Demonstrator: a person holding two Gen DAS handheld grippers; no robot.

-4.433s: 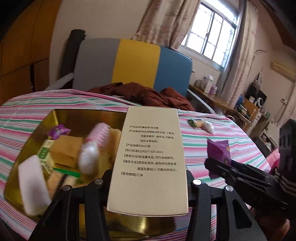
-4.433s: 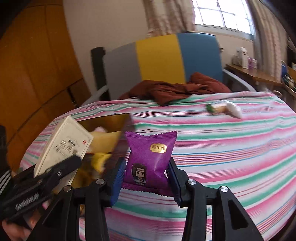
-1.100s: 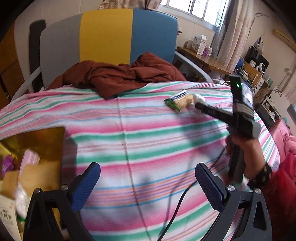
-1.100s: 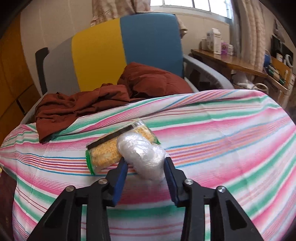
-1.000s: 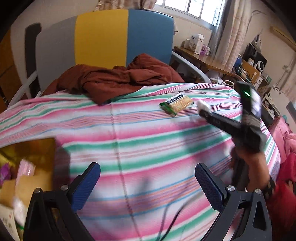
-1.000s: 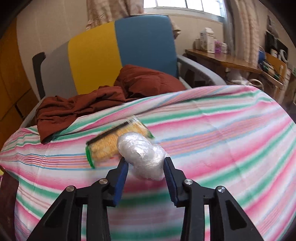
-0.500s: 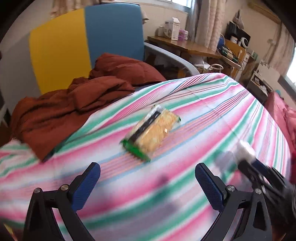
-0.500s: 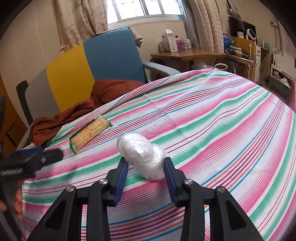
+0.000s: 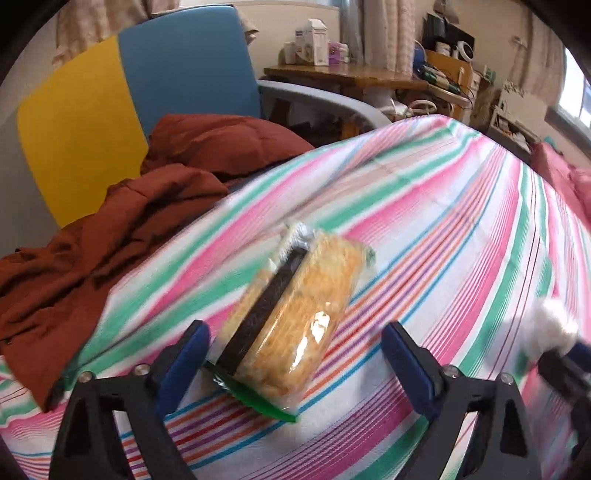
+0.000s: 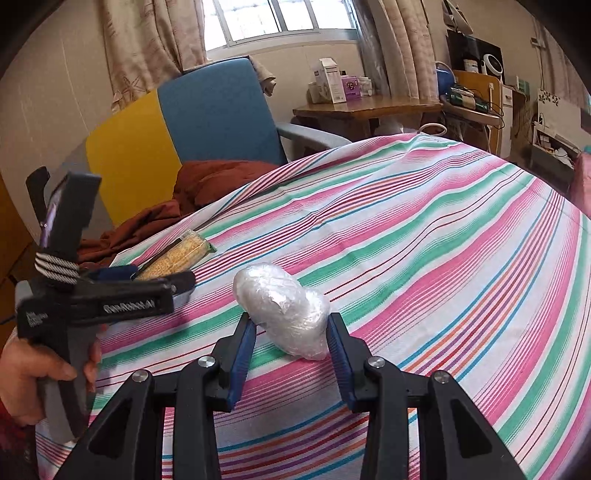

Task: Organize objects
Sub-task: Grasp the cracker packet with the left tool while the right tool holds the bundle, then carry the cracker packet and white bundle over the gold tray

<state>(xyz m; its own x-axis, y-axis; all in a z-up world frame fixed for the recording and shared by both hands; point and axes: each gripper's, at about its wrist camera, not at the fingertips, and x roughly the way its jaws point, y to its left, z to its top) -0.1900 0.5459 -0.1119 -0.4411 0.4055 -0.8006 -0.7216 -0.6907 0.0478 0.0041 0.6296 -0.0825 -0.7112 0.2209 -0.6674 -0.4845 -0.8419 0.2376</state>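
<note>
I am in a lived-in room of a home, a bedroom or sitting room by the look of it. In front of me a striped cloth (image 10: 424,236) in pink, green and white covers a rounded surface. Behind it stands an armchair (image 10: 207,110) with yellow and blue back panels, and a rust-brown garment (image 9: 122,221) lies crumpled over its seat. Patterned curtains (image 10: 147,44) hang beside a barred window (image 10: 273,18). Along the wall a wooden side table (image 10: 369,107) carries cartons and small bottles, and past it a cluttered shelf (image 10: 476,88) holds household odds and ends.
</note>
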